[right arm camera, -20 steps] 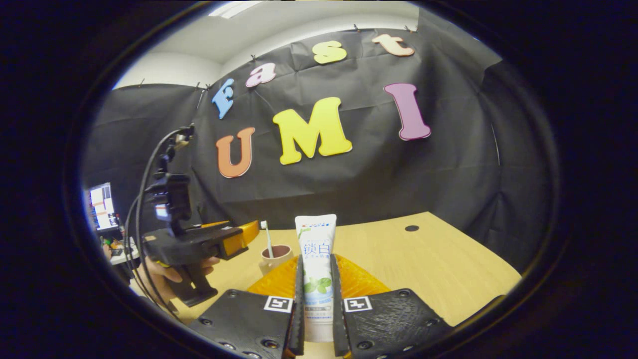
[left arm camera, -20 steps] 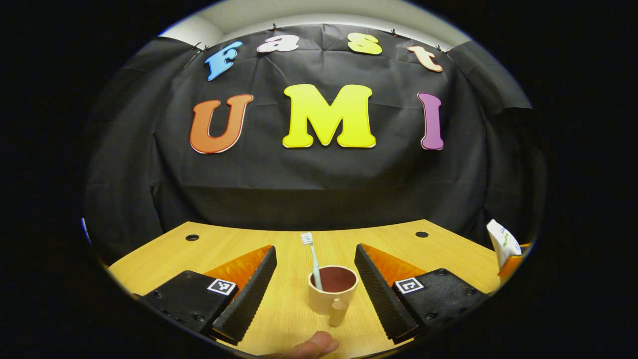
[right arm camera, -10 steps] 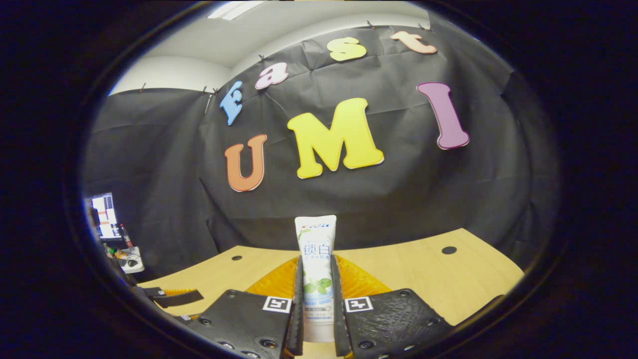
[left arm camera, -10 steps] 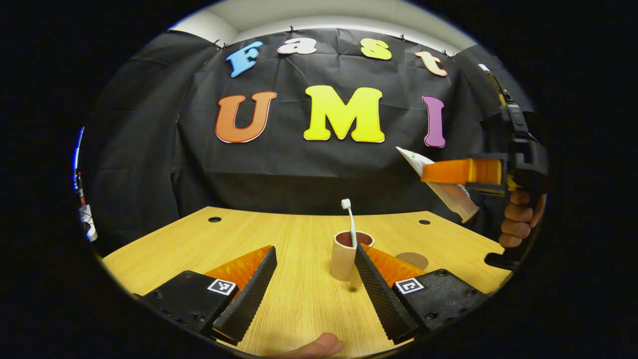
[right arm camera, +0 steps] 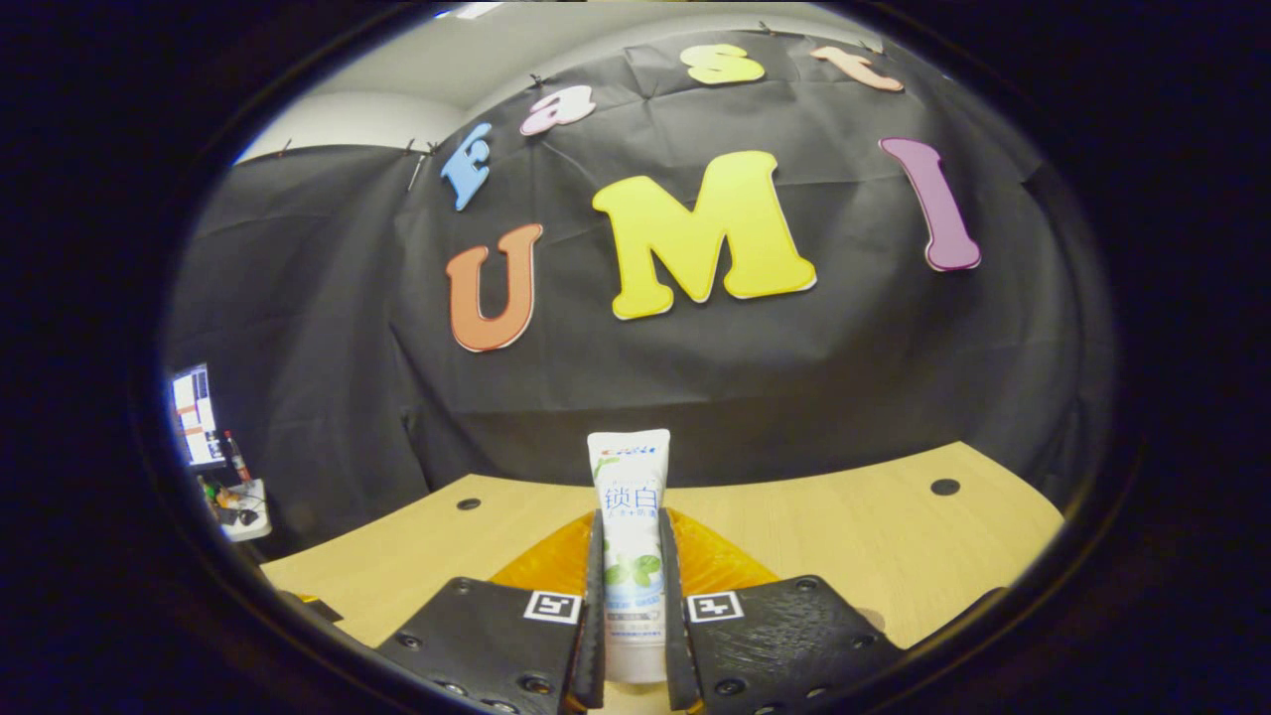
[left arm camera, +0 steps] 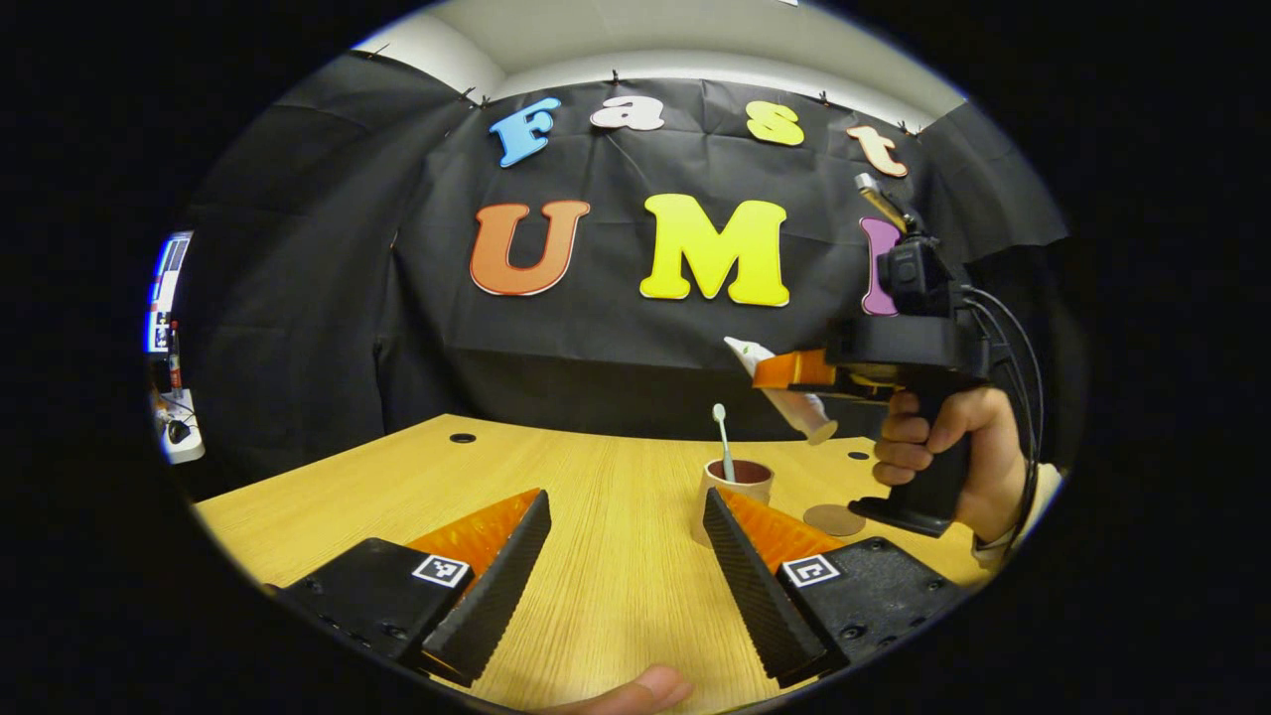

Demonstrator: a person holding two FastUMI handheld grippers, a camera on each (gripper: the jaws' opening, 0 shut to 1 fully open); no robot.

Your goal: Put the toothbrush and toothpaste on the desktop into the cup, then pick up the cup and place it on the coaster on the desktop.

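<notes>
the right gripper (right arm camera: 632, 636) pinches the toothpaste (right arm camera: 630, 516) between both fingers, tube end pointing to 12 o'clock. in the left gripper view that tube hangs tilted above the cup (left arm camera: 736, 484), which stands on the worktop (left arm camera: 596, 516) with the toothbrush (left arm camera: 724, 437) upright inside. the coaster (left arm camera: 832, 518) lies at the cup's 3 o'clock. the left gripper (left arm camera: 626, 566) has its fingers spread, holding nothing.

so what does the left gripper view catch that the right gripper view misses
Left gripper view: the cup with the toothbrush standing in it, the round coaster beside it, and the left gripper open above the desk.

Right gripper view: the toothpaste's printed front, seen close.

Both: the right gripper shut on the toothpaste, and the wooden desk.
</notes>
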